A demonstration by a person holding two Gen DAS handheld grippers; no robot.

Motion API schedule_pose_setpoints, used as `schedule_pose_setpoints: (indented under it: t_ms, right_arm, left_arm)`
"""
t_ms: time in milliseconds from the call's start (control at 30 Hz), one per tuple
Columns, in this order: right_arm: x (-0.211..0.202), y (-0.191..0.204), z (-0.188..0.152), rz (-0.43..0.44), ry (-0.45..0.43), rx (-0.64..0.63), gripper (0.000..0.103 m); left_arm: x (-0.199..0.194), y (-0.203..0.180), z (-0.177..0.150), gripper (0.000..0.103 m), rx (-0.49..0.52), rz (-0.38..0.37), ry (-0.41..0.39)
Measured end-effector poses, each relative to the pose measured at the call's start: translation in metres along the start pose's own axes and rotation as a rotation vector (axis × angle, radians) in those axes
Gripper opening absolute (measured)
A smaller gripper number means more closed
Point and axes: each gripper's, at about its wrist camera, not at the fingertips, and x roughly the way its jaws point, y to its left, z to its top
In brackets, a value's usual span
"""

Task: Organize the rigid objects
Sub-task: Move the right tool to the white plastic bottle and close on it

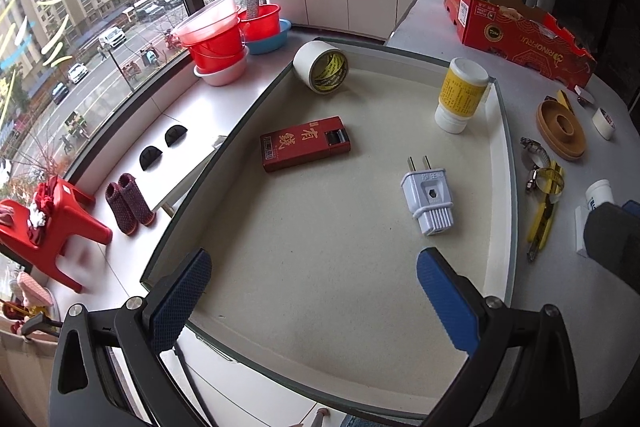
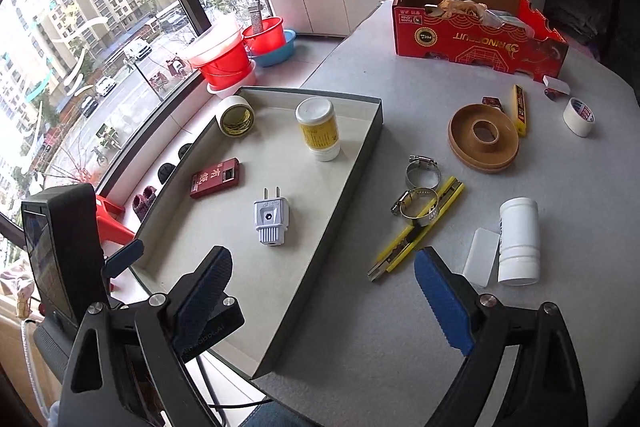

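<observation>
Stacked red plastic basins [image 2: 224, 61] and a blue basin [image 2: 280, 53] line the windowsill; below, a red stool [image 1: 52, 223] and knitted slippers [image 1: 128, 203] sit on the floor.

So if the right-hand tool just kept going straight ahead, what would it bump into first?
Probably the yellow utility knife lying on the table between its open fingers, just past the tray's edge; depth is hard to judge.

L claw [image 1: 314, 289] & R claw [image 2: 324, 289] both wide open, empty, blue pads [image 1: 448, 301] angled down fwd.
</observation>
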Motion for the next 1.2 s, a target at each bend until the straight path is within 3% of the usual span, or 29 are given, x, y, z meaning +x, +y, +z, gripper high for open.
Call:
schedule_pose_setpoints:
  t_ms: [200, 300, 500, 600, 767, 900, 1133, 1200]
  right_arm:
    - [-0.005, -0.006, -0.008, -0.004, 0.002, 0.013, 0.094]
    - [-0.007, -0.010, -0.012, -0.005, 0.005, 0.022, 0.094]
    - [-0.012, -0.026, -0.024, -0.017, 0.011, 0.037, 0.094]
    - [-0.015, -0.053, -0.033, -0.059, 0.016, 0.083, 0.094]
    - [-0.015, -0.124, -0.040, -0.166, 0.034, 0.284, 0.094]
    - [-0.008, -0.161, -0.031, -0.213, 0.045, 0.385, 0.094]
    - [0.034, -0.162, 0.005, -0.245, 0.068, 0.325, 0.093]
    - [0.049, -0.164, 0.010, -0.258, 0.109, 0.319, 0.087]
  left_arm:
    - [0.002, -0.016, -0.027, 0.103, 0.064, -0.017, 0.041]
    - [-0.001, -0.027, -0.037, 0.102, 0.130, 0.019, 0.024]
    - [-0.011, -0.029, -0.042, 0.103, 0.124, -0.011, 0.016]
    - [-0.023, -0.033, -0.034, 0.103, 0.103, -0.040, -0.010]
    - [-0.046, -0.057, -0.024, 0.103, 0.139, -0.097, -0.061]
    - [-0.053, -0.085, -0.022, 0.103, 0.207, -0.116, -0.076]
    - [-0.054, -0.108, -0.017, 0.103, 0.285, -0.154, -0.086]
    - [-0.056, -0.117, -0.013, 0.103, 0.303, -0.173, -0.093]
